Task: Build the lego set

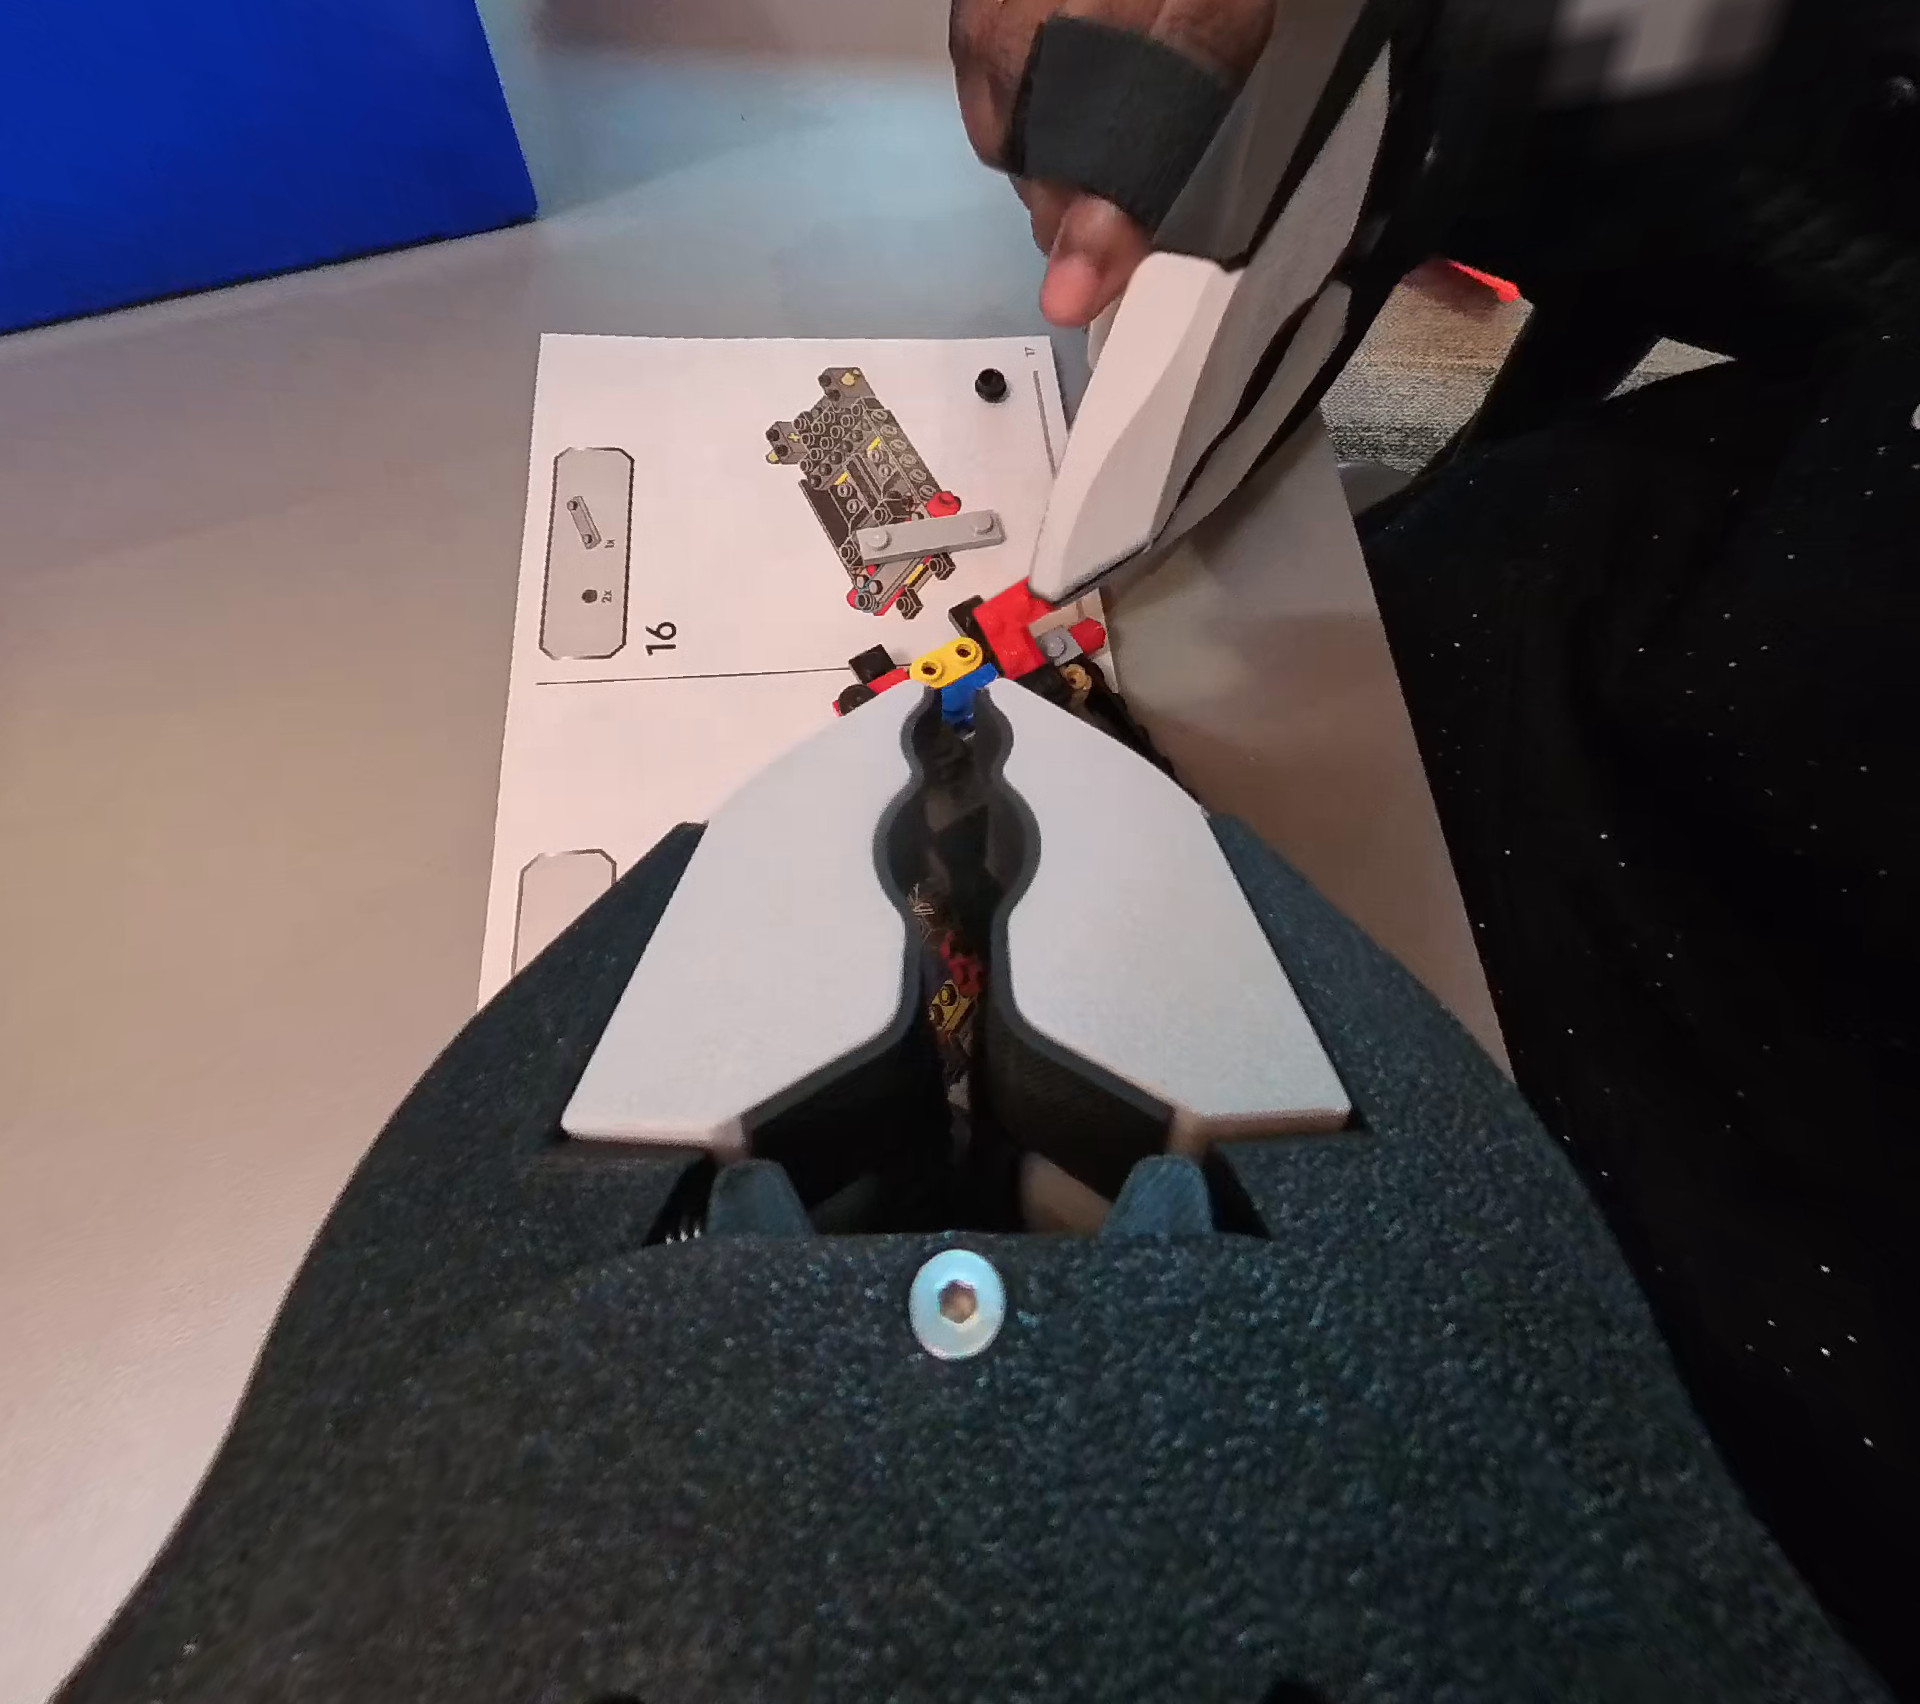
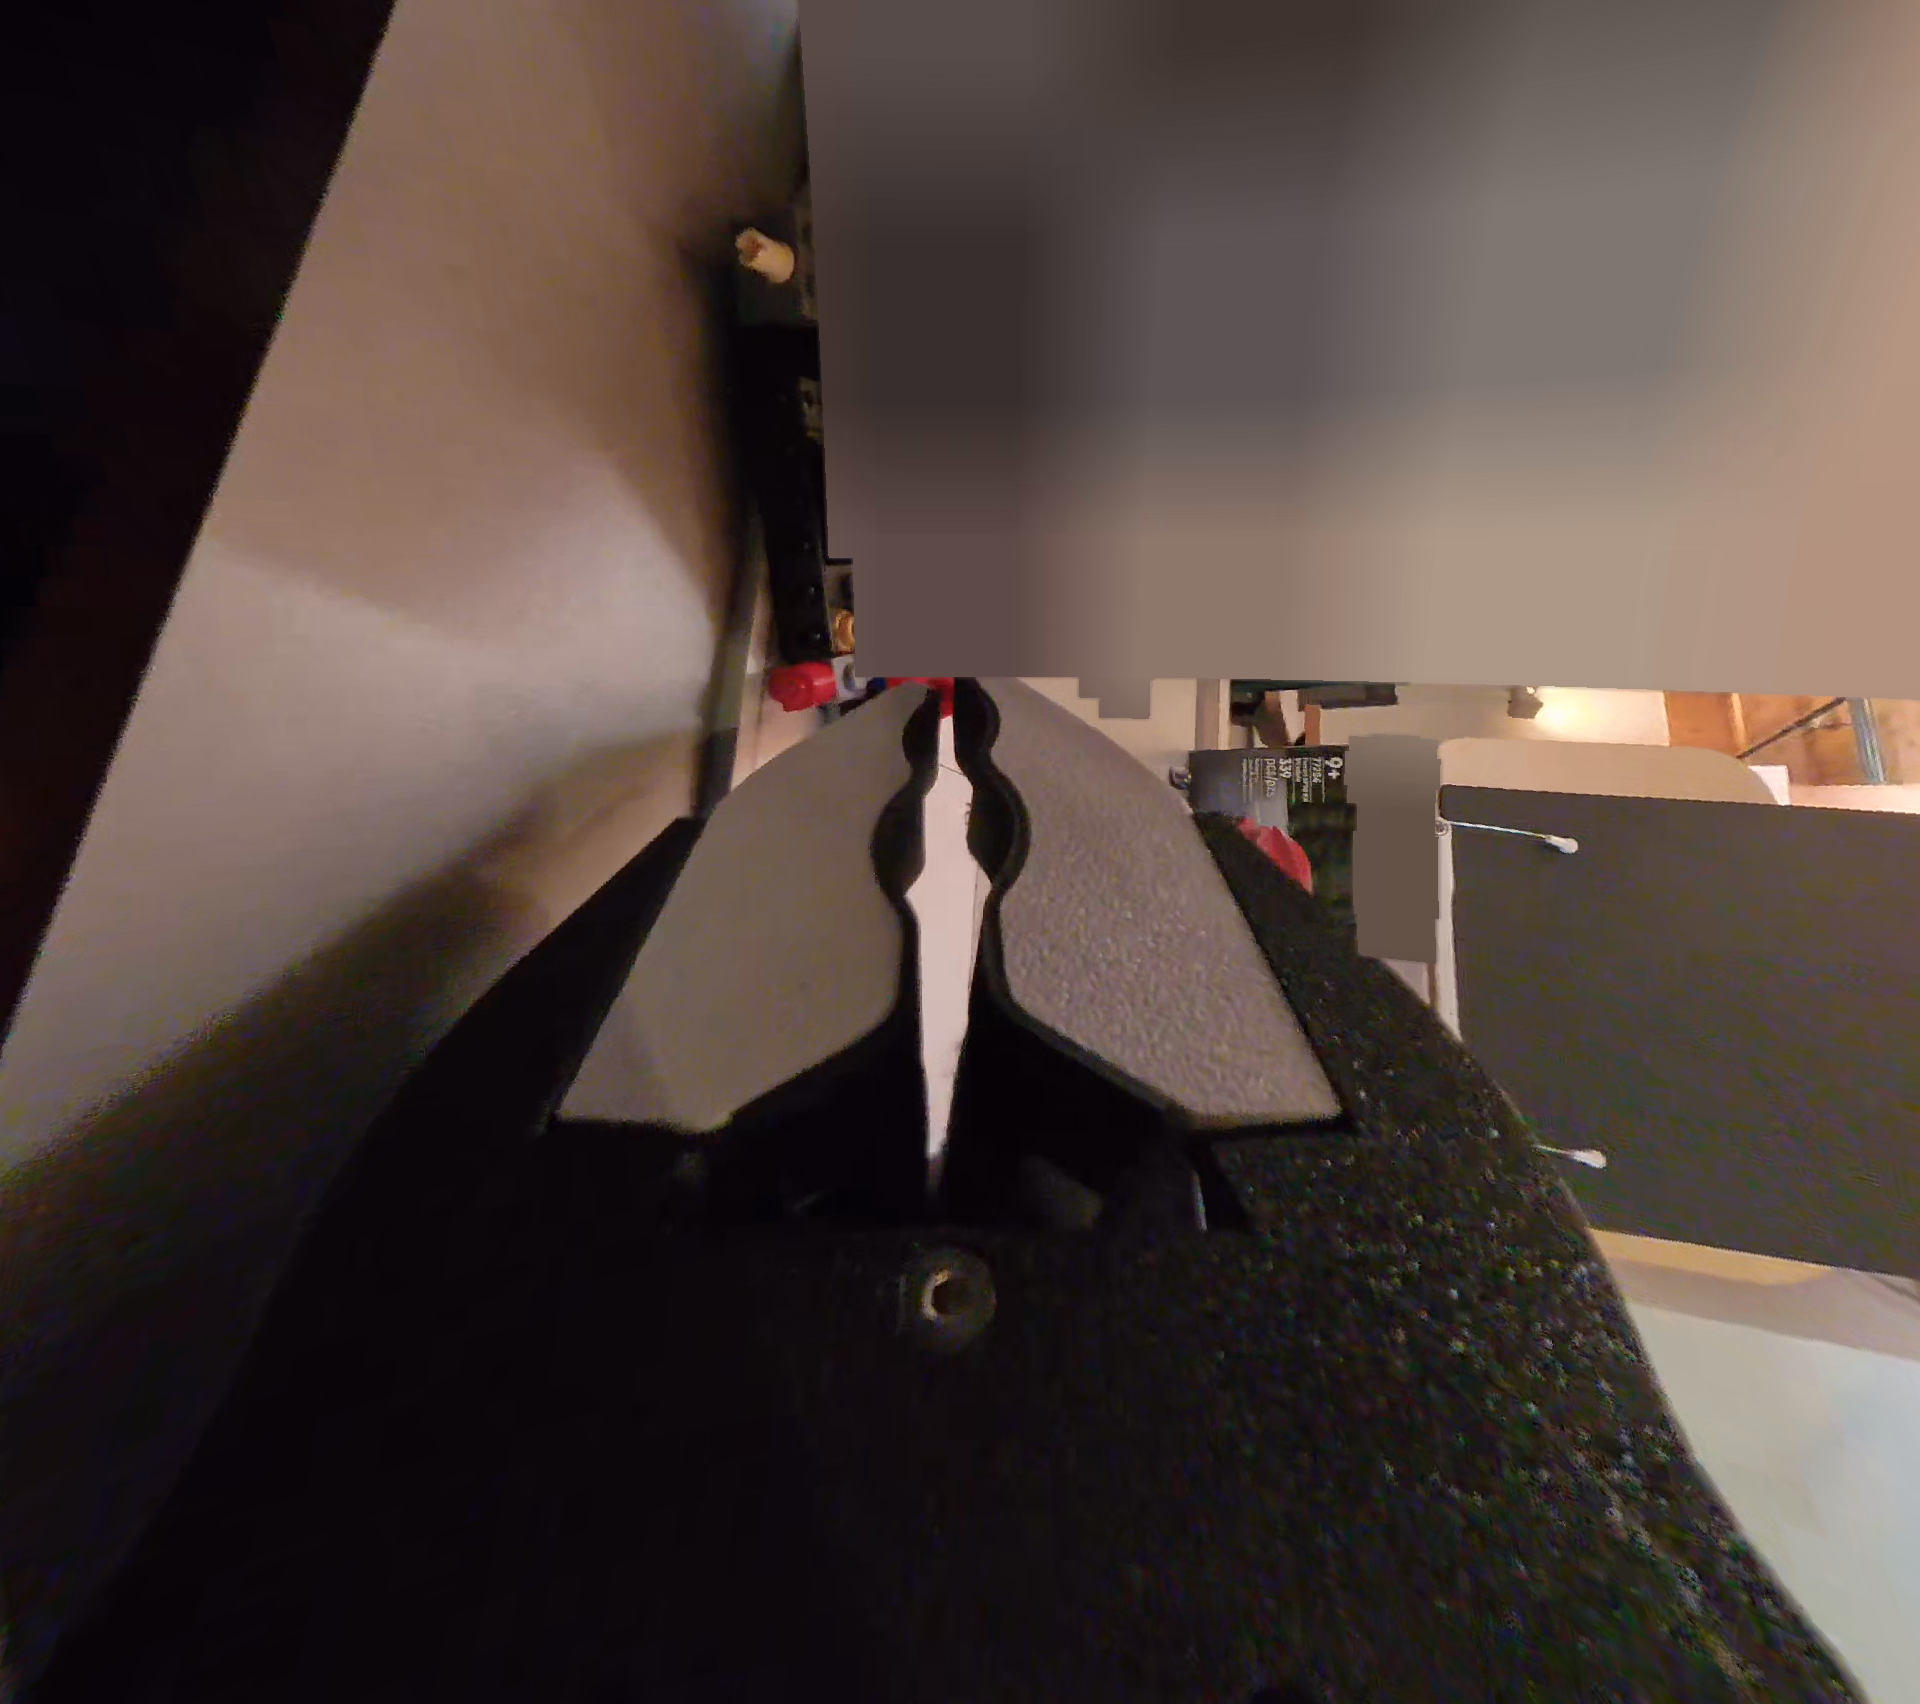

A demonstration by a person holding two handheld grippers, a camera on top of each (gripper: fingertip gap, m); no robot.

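We hold the lego model [image 1: 961, 678] over the instruction sheet [image 1: 686, 532], near its right edge, so the printed step sits just beside the build. Left gripper [image 1: 954, 698] jaws nearly closed, pinching the model's blue end to steady it. Right gripper [image 1: 1039, 589] comes in from far right, jaws closed on the red piece [image 1: 1006, 620], likely pressing it on. Table [image 1: 260, 615] underneath.
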